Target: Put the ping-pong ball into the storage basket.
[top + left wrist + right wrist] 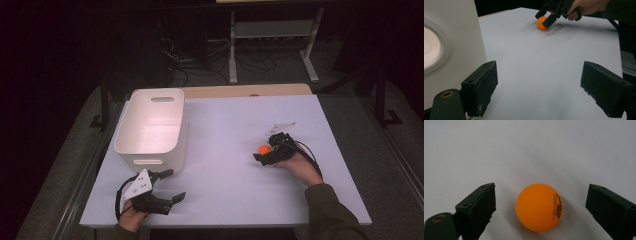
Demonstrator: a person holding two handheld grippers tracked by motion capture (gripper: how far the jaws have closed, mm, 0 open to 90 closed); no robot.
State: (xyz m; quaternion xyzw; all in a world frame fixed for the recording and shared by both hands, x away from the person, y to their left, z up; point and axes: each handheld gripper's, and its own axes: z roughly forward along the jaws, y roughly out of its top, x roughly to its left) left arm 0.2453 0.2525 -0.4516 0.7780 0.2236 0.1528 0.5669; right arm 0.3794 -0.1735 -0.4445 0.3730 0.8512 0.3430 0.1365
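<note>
An orange ball (539, 206) with dark print lies on the white table, between the two spread jaws of my right gripper (541, 207), clear of both. In the high view the orange ball (263, 149) shows at the tip of the right gripper (265, 152), right of the table's middle. From the left gripper view the ball (542, 23) lies far off under the right gripper (547, 17). My left gripper (172, 185) stands open near the front left edge, holding nothing; its jaws frame bare table (539, 87).
A white plastic bin (152, 127) with handle slots stands at the table's left, just beyond my left gripper; its wall (451, 47) is close on the left in the left gripper view. Table legs and cables lie on the dark floor behind.
</note>
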